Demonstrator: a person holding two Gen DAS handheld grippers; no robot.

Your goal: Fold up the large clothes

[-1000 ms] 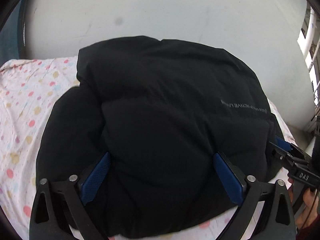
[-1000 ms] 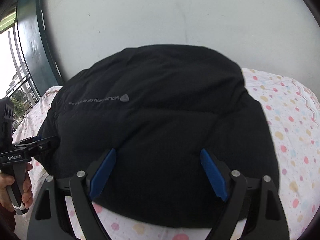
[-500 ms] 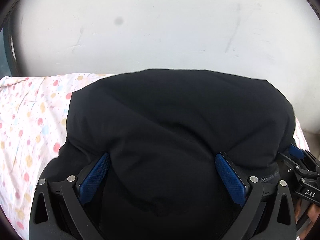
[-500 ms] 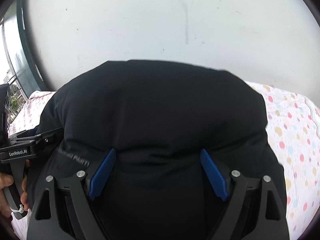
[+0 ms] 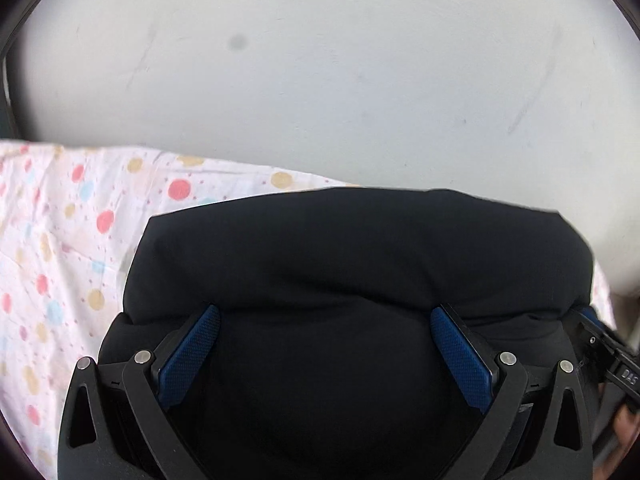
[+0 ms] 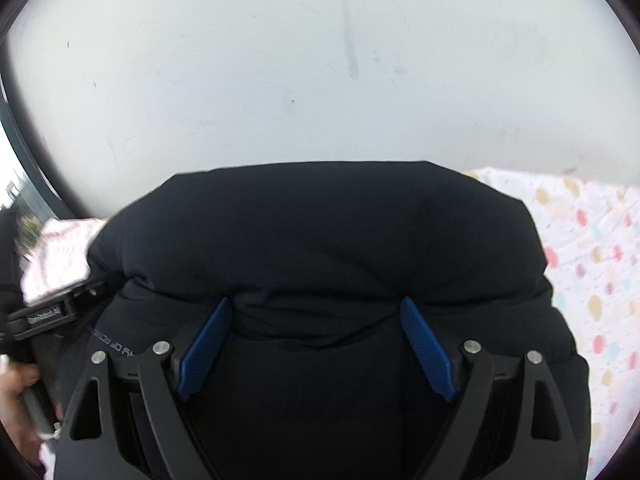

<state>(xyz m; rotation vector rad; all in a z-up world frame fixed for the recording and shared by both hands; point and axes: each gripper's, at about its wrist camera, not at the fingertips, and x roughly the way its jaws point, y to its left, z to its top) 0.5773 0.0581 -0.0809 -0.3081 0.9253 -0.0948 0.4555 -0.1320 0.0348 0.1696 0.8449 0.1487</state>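
Note:
A black puffy jacket point(image 5: 360, 264) lies bundled on a white sheet with coloured dots point(image 5: 60, 240). My left gripper point(image 5: 325, 316) is open, its blue pads wide apart with a thick fold of the jacket bulging between them. The jacket also fills the right wrist view point(image 6: 320, 248). My right gripper point(image 6: 316, 308) is open in the same way, with jacket fabric between its pads. Grey lettering on the jacket point(image 6: 116, 344) shows by the right gripper's left finger. Each gripper shows at the edge of the other's view: the right one point(image 5: 604, 352) and the left one point(image 6: 52, 312).
A pale grey wall point(image 5: 320, 80) stands right behind the bed and the jacket. A dark window frame point(image 6: 16, 136) runs along the left of the right wrist view. The dotted sheet point(image 6: 592, 264) extends to the right of the jacket.
Both grippers have pushed forward and down into the jacket. The jacket's near part has rolled over toward the wall, hiding most of the lettering. The wall now fills more of both views.

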